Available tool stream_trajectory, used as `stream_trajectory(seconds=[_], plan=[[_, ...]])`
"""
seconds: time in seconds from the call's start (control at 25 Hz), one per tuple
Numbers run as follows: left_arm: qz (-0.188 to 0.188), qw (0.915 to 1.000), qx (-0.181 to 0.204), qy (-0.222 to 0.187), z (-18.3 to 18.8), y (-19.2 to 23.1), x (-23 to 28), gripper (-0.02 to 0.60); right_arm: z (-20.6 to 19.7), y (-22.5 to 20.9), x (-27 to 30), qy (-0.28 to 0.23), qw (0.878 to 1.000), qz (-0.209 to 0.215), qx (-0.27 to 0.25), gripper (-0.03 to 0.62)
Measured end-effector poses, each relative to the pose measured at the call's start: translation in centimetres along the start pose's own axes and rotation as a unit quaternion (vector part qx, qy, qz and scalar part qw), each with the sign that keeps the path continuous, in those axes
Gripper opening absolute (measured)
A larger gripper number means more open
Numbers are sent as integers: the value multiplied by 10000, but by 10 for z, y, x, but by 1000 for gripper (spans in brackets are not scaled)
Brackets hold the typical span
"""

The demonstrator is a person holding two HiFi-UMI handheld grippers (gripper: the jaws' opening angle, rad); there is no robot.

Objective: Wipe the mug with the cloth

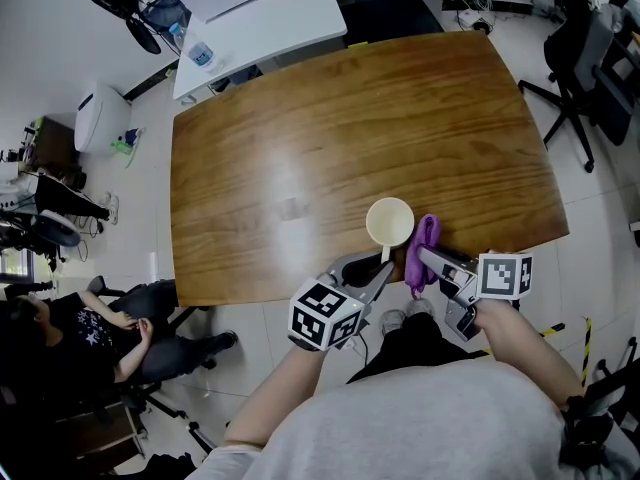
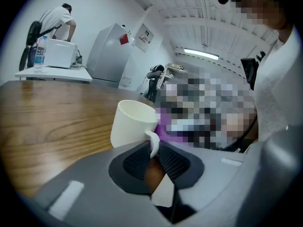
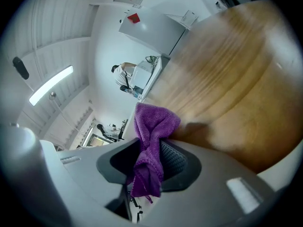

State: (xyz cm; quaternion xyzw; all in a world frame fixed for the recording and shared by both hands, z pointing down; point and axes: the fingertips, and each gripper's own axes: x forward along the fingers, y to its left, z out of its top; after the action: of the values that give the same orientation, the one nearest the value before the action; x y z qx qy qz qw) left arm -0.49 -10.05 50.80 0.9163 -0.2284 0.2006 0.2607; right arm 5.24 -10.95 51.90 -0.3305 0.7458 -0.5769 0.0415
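A cream mug [image 1: 389, 222] stands upright near the front edge of the wooden table [image 1: 300, 148]. My left gripper [image 1: 384, 265] is shut on the mug's handle [image 2: 152, 143], which sits pinched between the two dark pads. The mug's body [image 2: 133, 123] rises just beyond the jaws. A purple cloth [image 1: 421, 250] hangs bunched right of the mug, close beside it. My right gripper [image 1: 428, 258] is shut on that cloth [image 3: 150, 145], which spills out above and below the pads.
A white desk [image 1: 255, 18] with a water bottle [image 1: 200, 55] stands beyond the table's far left corner. Office chairs [image 1: 585, 68] are at the right. A seated person [image 1: 90, 328] is on the floor side at lower left.
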Motion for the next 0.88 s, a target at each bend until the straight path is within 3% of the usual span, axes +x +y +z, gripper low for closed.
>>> stream_trajectory(seconds=[0.32,0.56,0.88], plan=[[194,9997,142,43,-3,10,-14,54,26,22,-8,-53,9982,210,-562,132],[602,9954,727,158,-2,18,-20,51,35,30,0,12,9976,364,-587,132],[763,9935,834,101,1,29,-24,51,34,21,15,284,9971,316,-629,132]])
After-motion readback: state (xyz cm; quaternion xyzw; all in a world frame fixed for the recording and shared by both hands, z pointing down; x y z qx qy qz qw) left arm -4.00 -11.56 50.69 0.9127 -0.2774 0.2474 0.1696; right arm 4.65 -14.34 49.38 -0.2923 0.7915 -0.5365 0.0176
